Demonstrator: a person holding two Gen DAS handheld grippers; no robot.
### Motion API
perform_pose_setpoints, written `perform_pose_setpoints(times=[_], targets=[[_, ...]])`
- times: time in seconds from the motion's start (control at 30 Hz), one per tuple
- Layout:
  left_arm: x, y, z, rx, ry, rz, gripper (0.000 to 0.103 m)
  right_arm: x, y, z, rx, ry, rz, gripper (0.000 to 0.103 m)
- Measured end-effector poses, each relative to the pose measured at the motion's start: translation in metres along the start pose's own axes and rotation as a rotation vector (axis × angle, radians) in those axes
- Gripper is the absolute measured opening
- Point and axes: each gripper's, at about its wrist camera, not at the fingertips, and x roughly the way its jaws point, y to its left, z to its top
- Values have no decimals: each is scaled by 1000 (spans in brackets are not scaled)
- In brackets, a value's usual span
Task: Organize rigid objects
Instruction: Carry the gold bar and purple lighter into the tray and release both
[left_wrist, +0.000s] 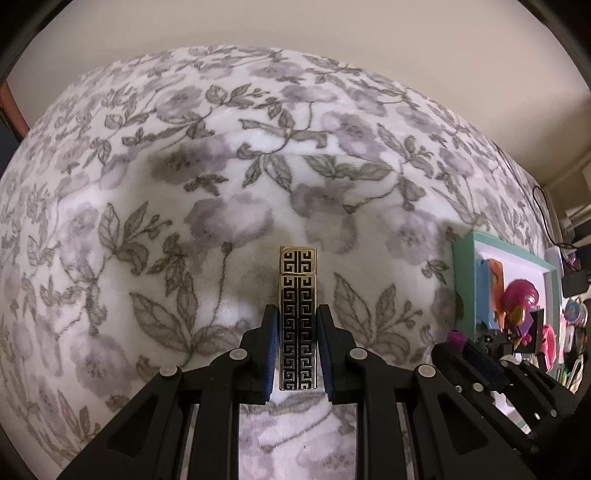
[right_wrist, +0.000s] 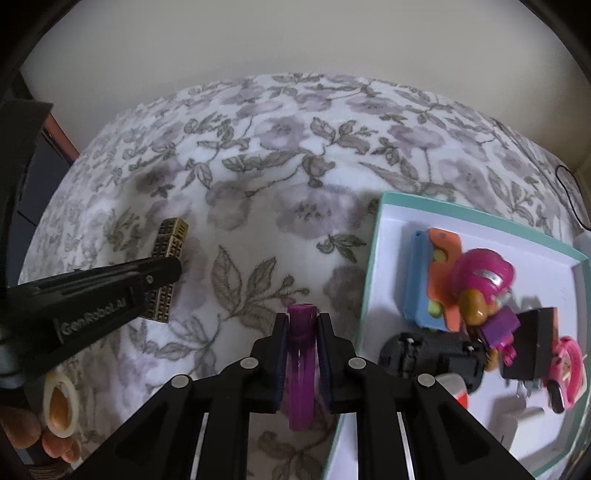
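We hold a gripper in each hand above a bed covered by a floral blanket (left_wrist: 258, 177), white with grey leaves and mauve blossoms.

Our left gripper (left_wrist: 297, 314) has its jaws closed tight on a slim rectangular lighter (left_wrist: 297, 295), gold and black with a Greek-key pattern. The blue pads press on its lower half from both sides, and its capped end stands out beyond the fingertips toward twelve o'clock in the left wrist view. In the right wrist view, the same lighter (right_wrist: 168, 254) appears at about nine o'clock, clamped in the black finger marked GenRobot.

Our right gripper (right_wrist: 302, 317) is also closed, pinching a translucent purple piece (right_wrist: 302, 354) that runs lengthwise between the pads; its rounded tip pokes past the fingertips, and its other end reaches back toward the camera. We cannot tell exactly what it is.

At three o'clock in the right wrist view lies a shallow teal-edged box (right_wrist: 373, 258) with a white floor, resting on the blanket. Inside it are a blue block with an orange piece, a pink-helmeted toy figure (right_wrist: 484, 284), a black toy car (right_wrist: 432, 354) and a pink ring-shaped item. The purple piece is just left of the box's near edge, outside it. In the left wrist view the box (left_wrist: 461, 280) is at three o'clock.

At the lower left of the right wrist view, fingers (right_wrist: 55, 446) are visible beside a cream ring-shaped object.
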Motion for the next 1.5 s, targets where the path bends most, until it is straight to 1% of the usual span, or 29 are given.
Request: perform_pose_setpoints(times=[0.17, 0.5, 0.7, 0.93, 1.03, 1.13, 1.3, 1.5], targets=[[-13, -9, -5, 22, -24, 8, 21, -21, -4, -4, 13, -35, 24, 13], [-45, -27, -19, 62, -92, 13, 21, -58, -20, -16, 75, -106, 79, 12], [-60, -37, -24, 81, -129, 4, 21, -80, -31, -20, 109, -154, 91, 12], [-78, -45, -27, 78, -173, -25, 21, -106, -43, -27, 141, -211, 96, 12], [-84, -48, -27, 65, -184, -62, 21, -113, -50, -30, 161, -224, 101, 12], [-91, -53, -27, 68, -200, -69, 21, -118, -58, -31, 177, -235, 94, 12], [-97, -62, -29, 71, -213, -95, 21, -122, -72, -32, 203, -237, 78, 12], [-99, -79, -33, 110, -213, -103, 21, -125, -88, -33, 232, -242, 79, 12]])
